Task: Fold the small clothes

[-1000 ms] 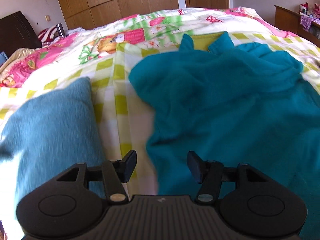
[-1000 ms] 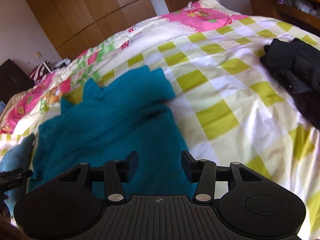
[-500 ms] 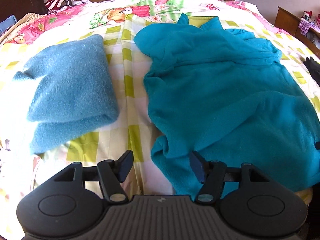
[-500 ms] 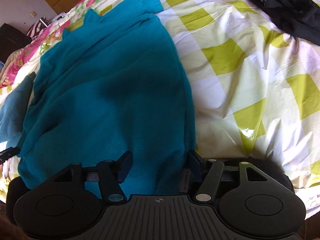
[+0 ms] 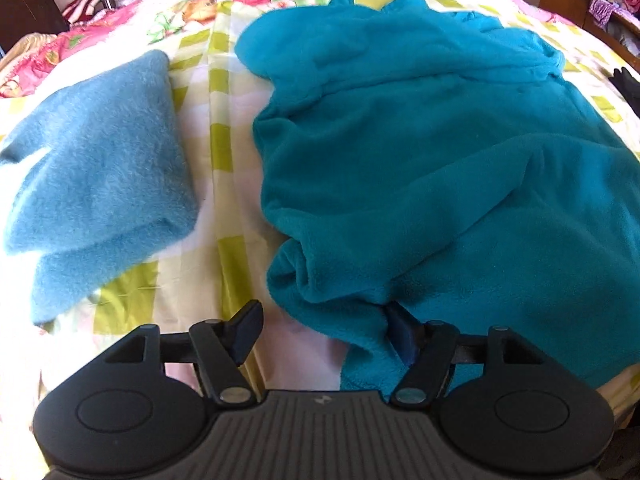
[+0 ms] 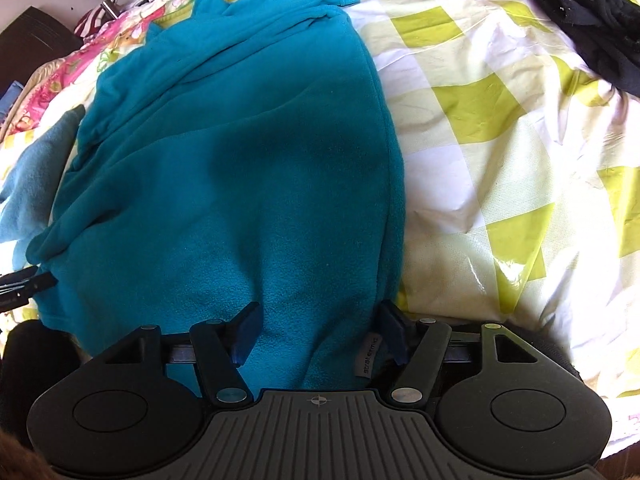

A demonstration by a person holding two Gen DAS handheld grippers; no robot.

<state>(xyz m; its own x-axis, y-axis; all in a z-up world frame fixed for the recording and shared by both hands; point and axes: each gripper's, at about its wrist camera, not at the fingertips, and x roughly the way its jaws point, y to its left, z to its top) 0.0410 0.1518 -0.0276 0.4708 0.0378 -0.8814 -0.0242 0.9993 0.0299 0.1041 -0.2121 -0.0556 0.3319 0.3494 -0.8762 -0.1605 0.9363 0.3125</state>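
A teal fleece garment [image 5: 420,168] lies spread on the checked bedspread, its near hem at the bed's front edge. My left gripper [image 5: 322,330] is open at the hem's left corner, and the fleece lies over the right finger. My right gripper [image 6: 318,332] is open around the hem's right part [image 6: 240,160], with cloth and a grey label between the fingers. A folded light-blue fleece [image 5: 92,184] lies to the left, and also shows in the right wrist view [image 6: 36,172].
Dark clothes [image 6: 592,20] lie at the far right of the bed [image 6: 500,128]. A wooden dresser [image 5: 580,0] stands at the right, wardrobes and pillows at the back. The left gripper's tip [image 6: 24,284] shows at the left edge of the right wrist view.
Both grippers have dropped from above the bed to the garment's near hem and moved in onto it. The fingers stayed open.
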